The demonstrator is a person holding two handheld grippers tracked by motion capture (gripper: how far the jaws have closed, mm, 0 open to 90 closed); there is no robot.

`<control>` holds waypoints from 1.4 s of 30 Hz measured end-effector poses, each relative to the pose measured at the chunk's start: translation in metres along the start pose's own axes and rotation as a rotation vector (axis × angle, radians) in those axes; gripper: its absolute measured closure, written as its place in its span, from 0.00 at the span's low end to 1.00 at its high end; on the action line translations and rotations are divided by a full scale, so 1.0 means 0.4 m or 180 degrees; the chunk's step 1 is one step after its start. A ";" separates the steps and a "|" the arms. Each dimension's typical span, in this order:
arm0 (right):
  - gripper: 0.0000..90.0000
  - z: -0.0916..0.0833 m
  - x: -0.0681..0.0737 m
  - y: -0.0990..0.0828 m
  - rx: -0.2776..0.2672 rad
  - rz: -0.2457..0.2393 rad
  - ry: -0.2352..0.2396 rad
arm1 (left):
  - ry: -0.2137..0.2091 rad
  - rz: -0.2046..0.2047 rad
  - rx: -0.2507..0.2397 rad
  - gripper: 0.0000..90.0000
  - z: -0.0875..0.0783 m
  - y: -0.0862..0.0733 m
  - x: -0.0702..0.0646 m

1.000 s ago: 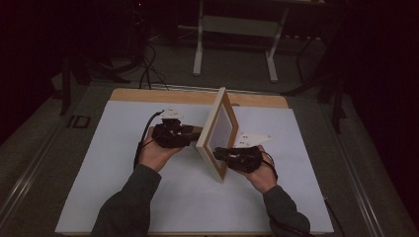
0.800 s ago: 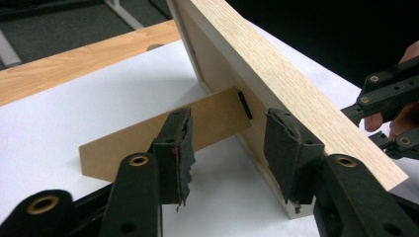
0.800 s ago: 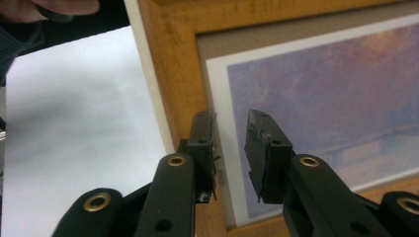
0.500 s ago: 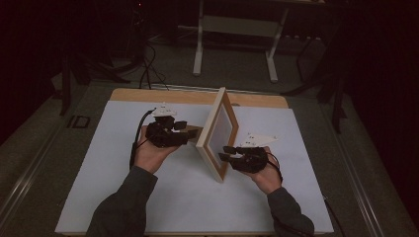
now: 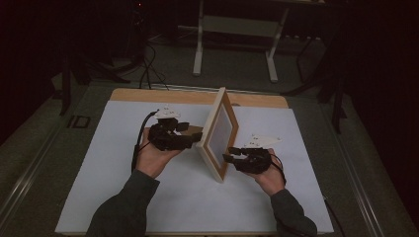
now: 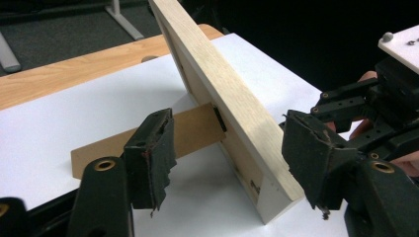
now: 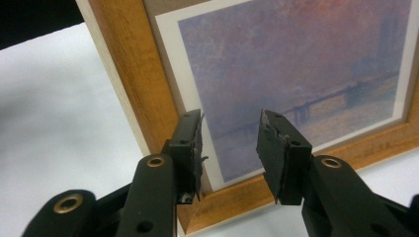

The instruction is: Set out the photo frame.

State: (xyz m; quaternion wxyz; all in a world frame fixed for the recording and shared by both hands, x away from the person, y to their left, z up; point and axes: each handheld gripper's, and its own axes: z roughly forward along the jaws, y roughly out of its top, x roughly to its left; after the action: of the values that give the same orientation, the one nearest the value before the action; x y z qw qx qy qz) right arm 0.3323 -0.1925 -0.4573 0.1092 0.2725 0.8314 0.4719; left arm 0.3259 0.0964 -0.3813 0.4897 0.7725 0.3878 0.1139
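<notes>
1. Since a second ago both hands have drawn slightly back from the frame point(image 5: 219, 133): the left tool point(image 5: 197, 139) sat closer to its back, the right tool point(image 5: 228, 157) closer to its front, and the frame itself stands where it stood.
2. White surface point(image 5: 113, 163): it carries the frame near its middle, with a bare wooden strip along the far edge.
3. Frame: it stands on its lower edge, leaning back on a brown strut point(image 6: 148, 136) that lies out behind it on the surface. The right gripper view shows its picture point(image 7: 306, 64), a hazy blue and pink scene behind a white mount.
4. Left tool point(image 6: 227, 153): jaws spread wide, on either side of the frame's near lower corner and the strut, touching neither as far as I can tell.
5. Right tool point(image 7: 230, 143): jaws spread, just in front of the lower part of the picture, pinching nothing.
6. The step in hand looks like letting the frame stand alone. To do it well, I would back both tools straight away from the frame, jaws kept spread so no pad point(image 6: 316, 158) catches the wooden edge, and keep the left one clear of the strut, since a nudge there could fold the support and tip the frame over.
</notes>
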 end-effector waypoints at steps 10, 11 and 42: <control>0.68 -0.010 -0.008 -0.010 0.0018 0.0017 -0.0029 | 0.0006 0.0123 0.0088 0.38 0.029 -0.008 -0.038; 0.68 -0.010 -0.009 -0.011 0.0023 0.0017 -0.0032 | 0.0023 0.0134 0.0096 0.38 0.032 -0.009 -0.040; 0.67 -0.016 -0.021 -0.033 0.0035 0.0082 -0.0061 | 0.0225 0.0133 0.0175 0.50 0.116 -0.048 -0.086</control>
State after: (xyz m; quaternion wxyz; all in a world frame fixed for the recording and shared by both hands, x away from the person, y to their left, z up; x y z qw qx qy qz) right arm 0.3320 -0.2071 -0.4658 0.1095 0.2882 0.8293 0.4661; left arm 0.3192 0.0452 -0.4134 0.4518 0.7891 0.3917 0.1406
